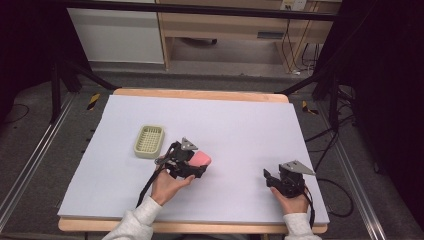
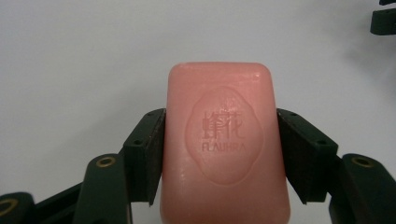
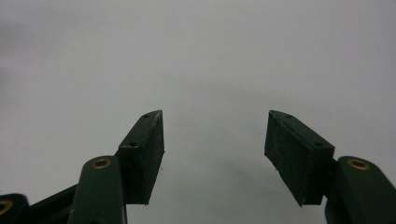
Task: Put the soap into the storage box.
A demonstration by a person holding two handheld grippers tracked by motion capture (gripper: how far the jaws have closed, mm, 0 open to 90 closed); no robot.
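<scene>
The left gripper [image 1: 199,162] grips a pink bar of soap [image 1: 202,159] a little left of the middle of the table [image 1: 240,120], in its near half. In the left gripper view the soap [image 2: 224,144] sits squarely between the two black jaws, whose pads press flat against its long sides. The bar has rounded corners and an oval stamp on its upper face with raised characters and a line of letters below them. Its far end sticks out well past the jaw tips, over the pale table cover [image 2: 93,56]. From the high view the soap points to the right and slightly away from the person, and I cannot tell whether it rests on the cover or is lifted just off it.

A pale green soap dish [image 1: 149,141] with a ribbed or slotted floor lies on the cover to the left of the soap and a little farther off, near it but apart from it.

The right gripper [image 1: 270,178] is held near the right near corner of the table, well apart from the soap. In the right gripper view its jaws [image 3: 215,149] stand parted with a plain gap between the pads and nothing in it, with bare cover behind them. The person's hands and light sleeves come in from the near edge, one behind each gripper.
</scene>
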